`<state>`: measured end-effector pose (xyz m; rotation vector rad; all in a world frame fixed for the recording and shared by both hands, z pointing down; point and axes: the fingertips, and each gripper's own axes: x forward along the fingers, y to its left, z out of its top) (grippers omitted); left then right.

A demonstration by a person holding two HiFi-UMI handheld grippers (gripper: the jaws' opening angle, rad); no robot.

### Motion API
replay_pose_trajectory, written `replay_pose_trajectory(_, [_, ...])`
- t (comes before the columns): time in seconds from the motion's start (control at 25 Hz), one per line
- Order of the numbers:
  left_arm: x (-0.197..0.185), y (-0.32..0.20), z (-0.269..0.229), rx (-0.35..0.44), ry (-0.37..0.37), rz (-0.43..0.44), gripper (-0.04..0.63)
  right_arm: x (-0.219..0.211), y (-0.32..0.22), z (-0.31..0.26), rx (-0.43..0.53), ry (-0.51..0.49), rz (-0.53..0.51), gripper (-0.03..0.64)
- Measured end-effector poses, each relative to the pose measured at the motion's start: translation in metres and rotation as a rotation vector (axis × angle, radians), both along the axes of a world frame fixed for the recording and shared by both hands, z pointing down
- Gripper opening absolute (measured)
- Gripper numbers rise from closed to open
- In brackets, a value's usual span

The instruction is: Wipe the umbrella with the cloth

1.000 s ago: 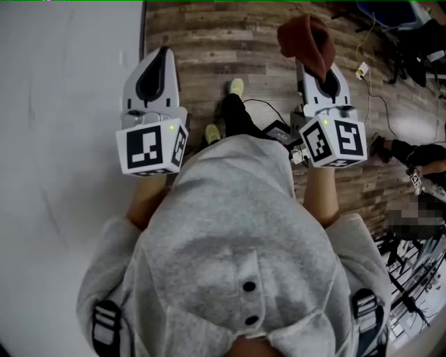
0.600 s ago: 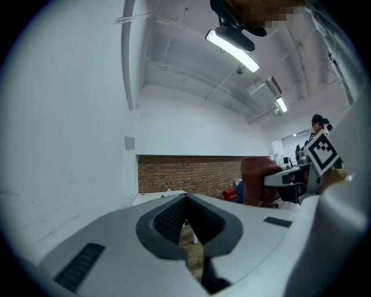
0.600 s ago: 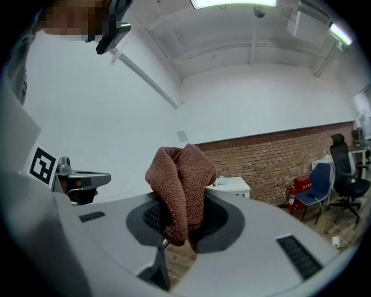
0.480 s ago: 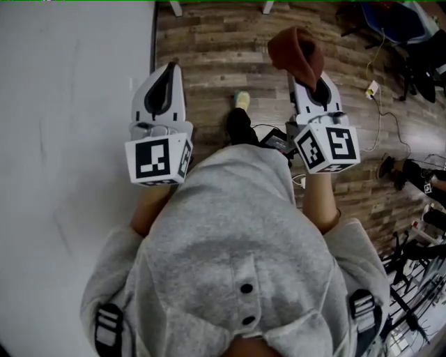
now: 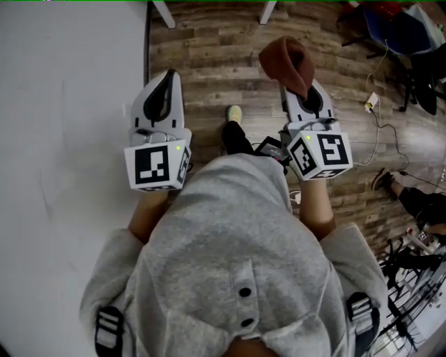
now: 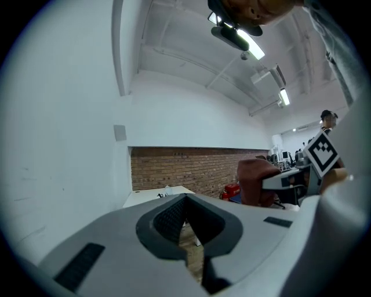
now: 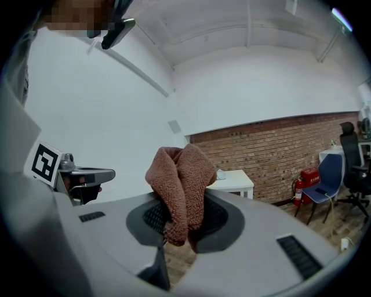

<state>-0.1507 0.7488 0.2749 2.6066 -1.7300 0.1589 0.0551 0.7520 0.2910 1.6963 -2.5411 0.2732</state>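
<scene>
A brown terry cloth (image 5: 287,61) bulges out of my right gripper (image 5: 304,89), which is shut on it; in the right gripper view the cloth (image 7: 182,180) stands bunched up between the jaws of that gripper (image 7: 177,232). My left gripper (image 5: 166,73) is shut with nothing in it, and its pads meet in the left gripper view (image 6: 184,200). Both are held level in front of the person in the grey hoodie (image 5: 237,237), above the wooden floor (image 5: 209,56). No umbrella shows in any view.
A white wall (image 5: 63,104) runs along the left. White table legs (image 5: 164,12) stand ahead, and the white table (image 7: 235,181) sits before a brick wall (image 7: 272,151). Cables (image 5: 373,104), chairs and a seated person's legs crowd the right. A blue chair (image 7: 330,174) and a red extinguisher (image 7: 299,188) stand further off.
The person has walked forward with both grippers; the floor has slid back and the table legs have come into view at the top. The cloth stays in the right gripper.
</scene>
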Motion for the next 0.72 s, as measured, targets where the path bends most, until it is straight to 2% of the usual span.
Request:
replay_pose_trajectory(0.44, [0.005,-0.123,-0.001,-0.033,-0.057,-0.064,0.014,0.028,-0.127,0.017,-0.037,-0.053,-0.015,0.083])
replay_pose_trajectory(0.72, [0.031,-0.192,-0.005,-0.057,-0.094,-0.047,0.014,0.051,-0.196,0.021,-0.067,-0.079,-0.001,0.083])
